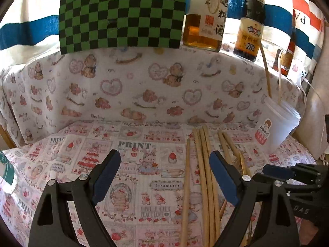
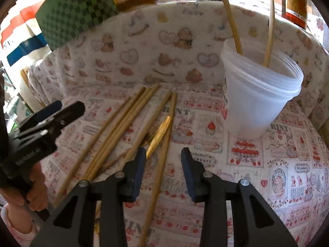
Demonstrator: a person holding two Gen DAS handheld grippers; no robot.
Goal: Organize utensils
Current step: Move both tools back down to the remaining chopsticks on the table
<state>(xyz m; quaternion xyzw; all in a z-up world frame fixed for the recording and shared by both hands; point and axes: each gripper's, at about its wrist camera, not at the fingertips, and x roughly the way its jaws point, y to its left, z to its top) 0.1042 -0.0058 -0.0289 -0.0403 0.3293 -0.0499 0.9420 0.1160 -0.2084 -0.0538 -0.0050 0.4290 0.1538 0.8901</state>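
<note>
chopsticks [image 2: 123, 123] lie loose on the table [image 2: 267, 175], long axes running away from the right gripper [image 2: 163, 164], one between its parted jaws; left gripper [image 1: 164, 177] also apart, cup [image 2: 259, 94] ahead-right.

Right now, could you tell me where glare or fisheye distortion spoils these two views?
Left wrist view: sunlight washes out the cloth behind the bottles, and the shelf edge bows. Right wrist view: glare along the top edge, the white cup looks stretched, and the left gripper is soft.
</note>
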